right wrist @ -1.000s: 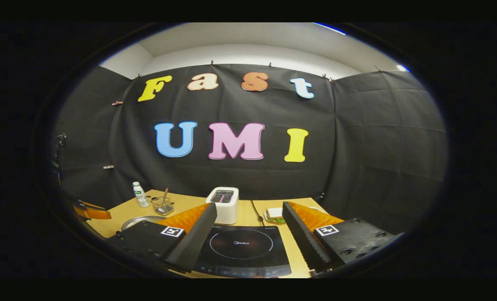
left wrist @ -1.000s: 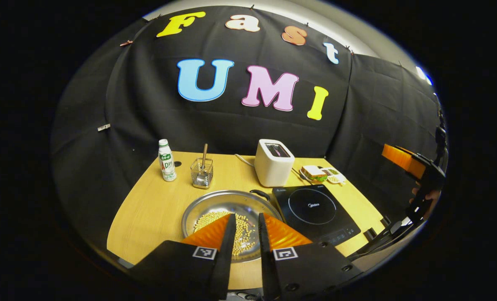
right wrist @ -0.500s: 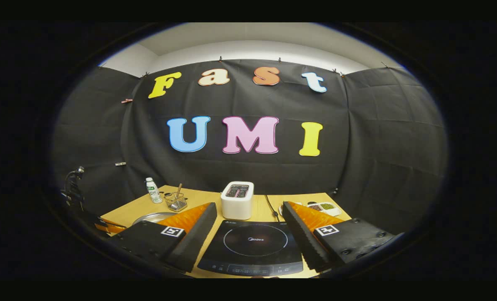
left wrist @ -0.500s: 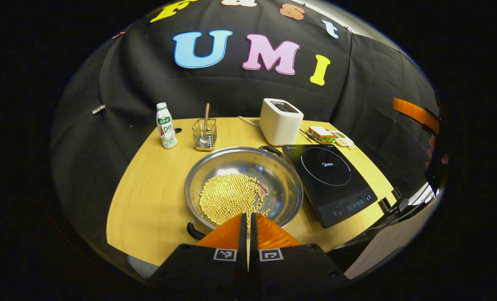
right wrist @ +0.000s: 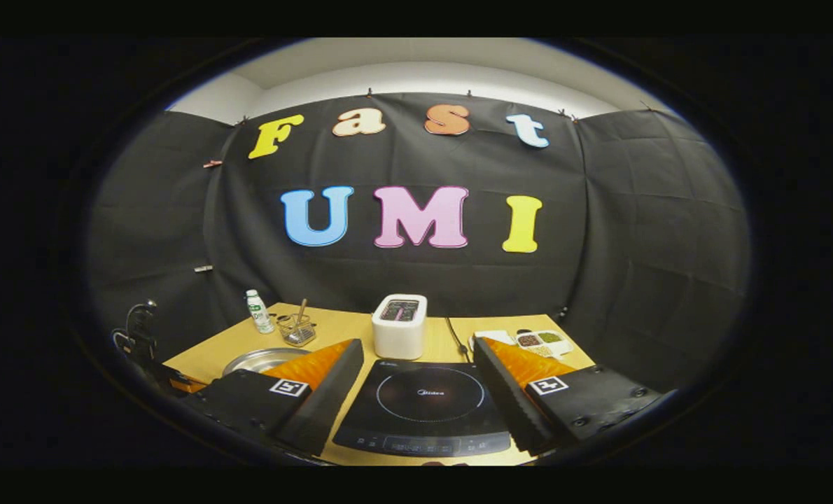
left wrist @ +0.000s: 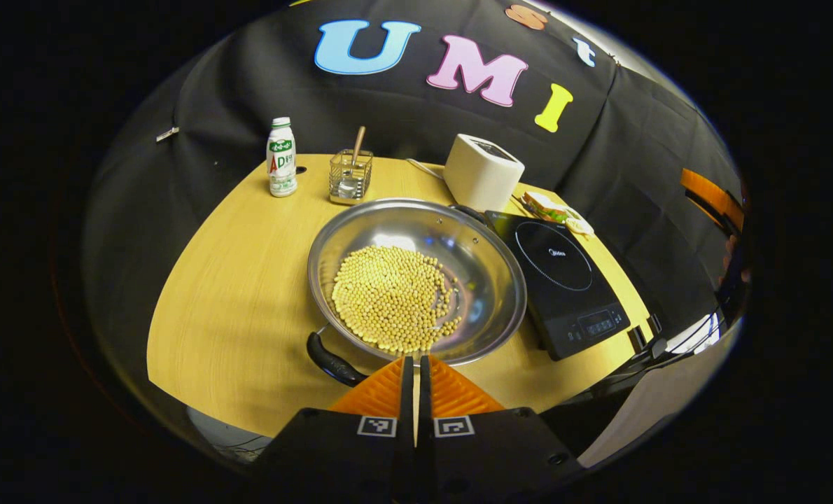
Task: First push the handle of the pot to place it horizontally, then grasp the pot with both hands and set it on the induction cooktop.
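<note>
Our left gripper [left wrist: 415, 364], jaws clenched on nothing, hovers just above the pot [left wrist: 416, 280] at frame center. We should push its near handle [left wrist: 332, 360] sideways, slowly. Right gripper [right wrist: 416, 392] is released above the cooktop [right wrist: 423, 413].

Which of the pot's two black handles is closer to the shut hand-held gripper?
The near-side handle, just left of the left hand-held gripper; the other handle sits across the pot, by the toaster.

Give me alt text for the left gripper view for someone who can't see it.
The left gripper, fingers closed together, hovers at the near rim of a steel pot of soybeans on a wooden table, beside its black handle. An induction cooktop sits to the pot's right, with a toaster behind.
</note>
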`<state>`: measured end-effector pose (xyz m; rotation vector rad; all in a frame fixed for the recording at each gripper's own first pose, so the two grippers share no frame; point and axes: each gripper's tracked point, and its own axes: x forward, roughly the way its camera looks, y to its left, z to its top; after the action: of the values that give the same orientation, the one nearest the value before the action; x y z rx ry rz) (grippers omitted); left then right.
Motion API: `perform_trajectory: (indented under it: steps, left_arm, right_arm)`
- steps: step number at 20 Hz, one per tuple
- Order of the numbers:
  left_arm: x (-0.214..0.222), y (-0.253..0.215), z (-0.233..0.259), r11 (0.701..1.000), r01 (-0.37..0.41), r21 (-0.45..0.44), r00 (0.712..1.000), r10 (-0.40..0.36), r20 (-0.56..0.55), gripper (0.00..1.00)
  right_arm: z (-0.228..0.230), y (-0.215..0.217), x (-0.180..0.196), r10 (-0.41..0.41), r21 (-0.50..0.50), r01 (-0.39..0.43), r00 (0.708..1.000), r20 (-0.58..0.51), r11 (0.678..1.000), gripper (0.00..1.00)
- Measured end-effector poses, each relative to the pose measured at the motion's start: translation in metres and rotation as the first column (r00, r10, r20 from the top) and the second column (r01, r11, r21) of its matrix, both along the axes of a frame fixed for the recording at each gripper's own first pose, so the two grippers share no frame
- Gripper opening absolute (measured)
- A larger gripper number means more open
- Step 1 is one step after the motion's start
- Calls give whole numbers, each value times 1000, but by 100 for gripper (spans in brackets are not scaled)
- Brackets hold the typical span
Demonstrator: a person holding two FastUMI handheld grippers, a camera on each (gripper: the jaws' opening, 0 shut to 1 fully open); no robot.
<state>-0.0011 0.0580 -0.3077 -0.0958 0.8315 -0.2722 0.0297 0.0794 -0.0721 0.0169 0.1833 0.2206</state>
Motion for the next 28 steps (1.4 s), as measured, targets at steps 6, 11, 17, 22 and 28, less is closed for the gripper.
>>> perform_trajectory:
  steps: [6,11,17,22,28]
  left_arm:
    - [-1,-7,-35,996,84,17,992,-82,-99,5]
    - [-2,1,-52,995,92,33,982,-85,-170,5]
    - [8,3,-57,997,57,47,982,-47,-182,5]
    - [18,18,-56,998,11,66,983,2,-185,5]
    - [28,39,-63,994,-30,101,978,50,-201,5]
  right_arm:
    - [-3,-12,-2,-41,2,41,999,-8,999,98]
    - [-3,-12,-3,-44,-11,44,999,-3,999,98]
    - [-4,-11,1,-53,-8,53,999,-8,999,98]
    - [-5,-5,2,-35,-11,35,999,-10,999,98]
    - [-13,-10,1,-47,-1,47,998,-45,999,98]
